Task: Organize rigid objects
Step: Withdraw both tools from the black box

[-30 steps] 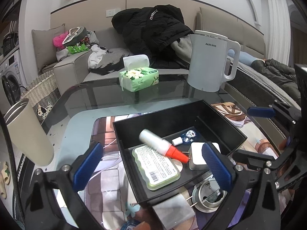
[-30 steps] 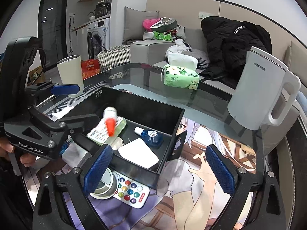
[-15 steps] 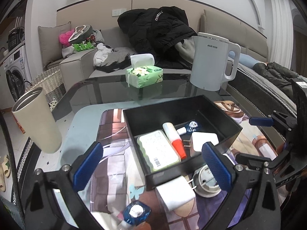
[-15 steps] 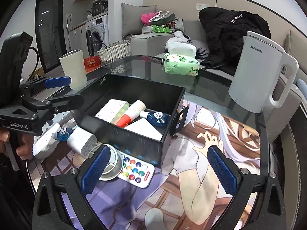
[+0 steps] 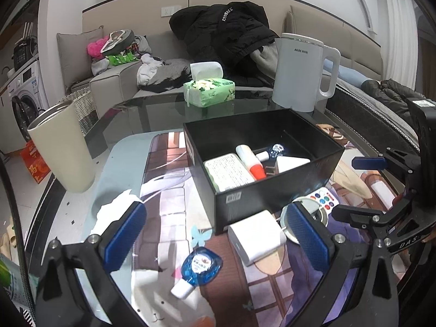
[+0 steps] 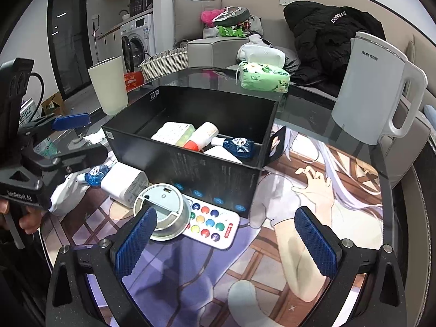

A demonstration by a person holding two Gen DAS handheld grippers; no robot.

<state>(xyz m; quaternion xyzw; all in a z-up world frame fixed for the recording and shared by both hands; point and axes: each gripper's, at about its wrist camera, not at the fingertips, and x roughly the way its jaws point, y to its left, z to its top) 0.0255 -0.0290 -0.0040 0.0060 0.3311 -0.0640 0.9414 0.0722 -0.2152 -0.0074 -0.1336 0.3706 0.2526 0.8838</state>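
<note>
A black box (image 5: 231,139) (image 6: 190,163) holds a green-lidded case (image 5: 227,171), a white bottle with a red cap (image 5: 250,160), a blue correction tape (image 6: 239,145) and a white block (image 5: 293,162). In front of it lie a white charger (image 5: 256,235) (image 6: 125,181), a second blue correction tape (image 5: 200,265) (image 6: 95,174), a metal lid (image 6: 163,208) and a white remote with coloured buttons (image 6: 215,227). My left gripper (image 5: 215,234) is open and empty above the charger and tape. My right gripper (image 6: 226,242) is open and empty above the remote.
A beige tumbler (image 5: 62,147) stands left of the box. A white kettle (image 5: 302,73) and a green tissue pack (image 5: 208,90) stand behind it. A crumpled tissue (image 5: 111,209) lies at the mat's left edge. A sofa with clothes lies beyond the table.
Both grippers have pulled back from the box. The red-capped bottle, in mid-air a second ago, now lies in the box beside the green case.
</note>
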